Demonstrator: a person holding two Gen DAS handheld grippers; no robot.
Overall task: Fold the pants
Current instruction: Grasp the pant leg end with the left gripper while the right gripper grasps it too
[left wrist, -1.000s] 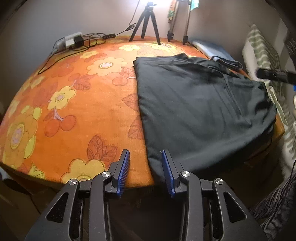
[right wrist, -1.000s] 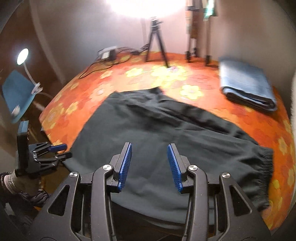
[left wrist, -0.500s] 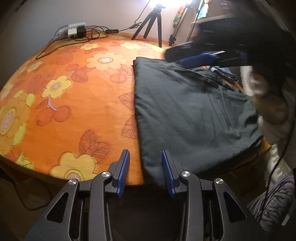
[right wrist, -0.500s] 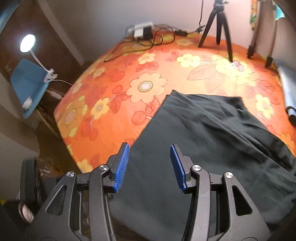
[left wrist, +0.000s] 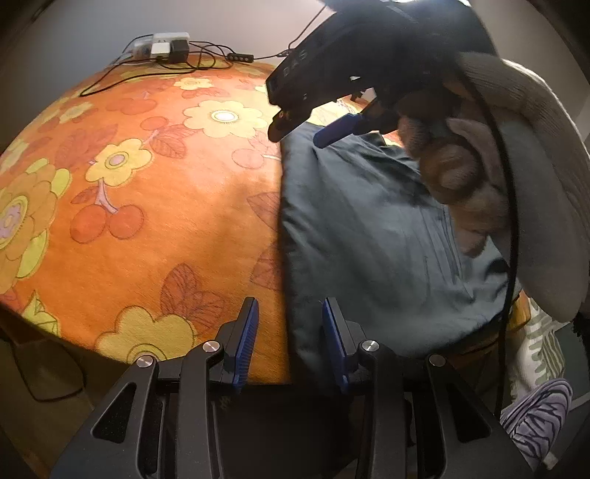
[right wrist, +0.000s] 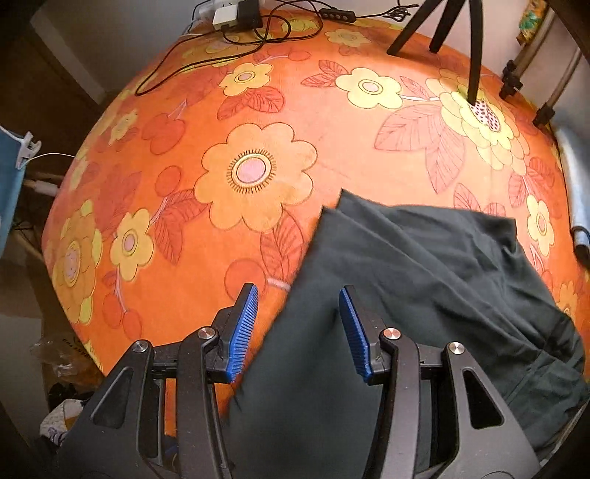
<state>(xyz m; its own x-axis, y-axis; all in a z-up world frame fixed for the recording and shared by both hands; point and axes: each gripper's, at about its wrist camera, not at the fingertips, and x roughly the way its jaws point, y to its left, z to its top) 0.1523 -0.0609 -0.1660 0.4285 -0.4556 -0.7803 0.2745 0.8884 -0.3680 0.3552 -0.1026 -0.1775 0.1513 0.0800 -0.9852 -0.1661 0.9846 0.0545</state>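
Dark pants lie flat on the orange flowered table, their long left edge running away from me. My left gripper is open at the table's near edge, its jaws on either side of the pants' near left corner. My right gripper is open, low over the pants near their left edge, short of the far corner. In the left wrist view the right gripper and the hand holding it hang over the far part of the pants.
A power strip with cables lies at the table's far edge. Tripod legs stand at the back right. A folded blue cloth shows at the right edge. A blue lamp stands left of the table.
My right gripper swung left and forward over the pants toward their far left corner. My left gripper moved a little closer to the near left corner. Both stayed open.
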